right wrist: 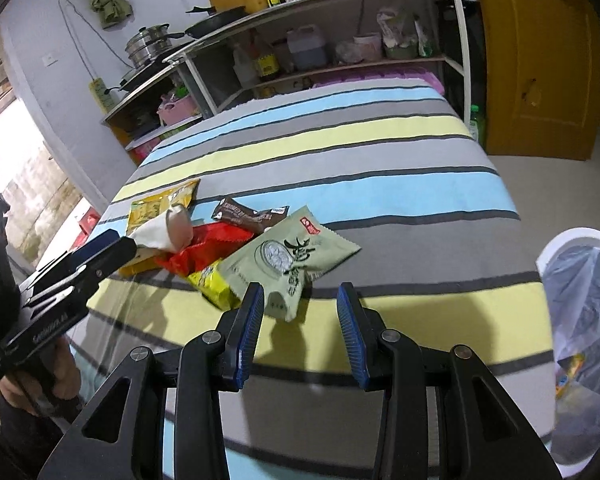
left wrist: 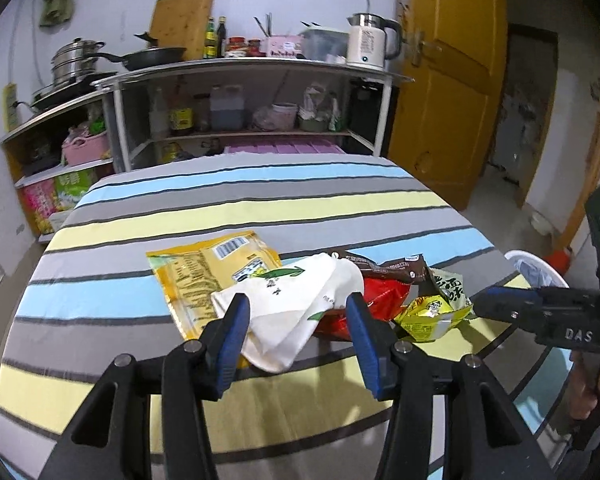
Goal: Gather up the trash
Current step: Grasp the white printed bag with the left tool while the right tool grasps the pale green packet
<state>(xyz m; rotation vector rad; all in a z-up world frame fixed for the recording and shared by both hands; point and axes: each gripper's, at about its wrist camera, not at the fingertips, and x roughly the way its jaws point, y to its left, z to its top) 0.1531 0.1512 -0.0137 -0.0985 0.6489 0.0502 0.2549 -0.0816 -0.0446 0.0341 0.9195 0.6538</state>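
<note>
Several snack wrappers lie in a heap on the striped tablecloth (left wrist: pixel 260 200). My left gripper (left wrist: pixel 296 316) stands open just over a white wrapper (left wrist: pixel 296 300), which shows between its blue pads without being pinched. Around it lie a large yellow packet (left wrist: pixel 208 276), a red wrapper (left wrist: pixel 380 300), a brown wrapper (left wrist: pixel 388 270) and a small yellow packet (left wrist: pixel 440 312). My right gripper (right wrist: pixel 300 294) is open too, with the near corner of a pale green packet (right wrist: pixel 288 256) between its fingertips, untouched. A white bin (right wrist: pixel 580 300) with a clear liner stands off the table's right edge.
A shelf unit (left wrist: pixel 240 72) with pans, bottles, a kettle and a cutting board stands behind the table. A yellow door (left wrist: pixel 452 80) is at the right. A hand holds each gripper. The far half of the cloth carries nothing.
</note>
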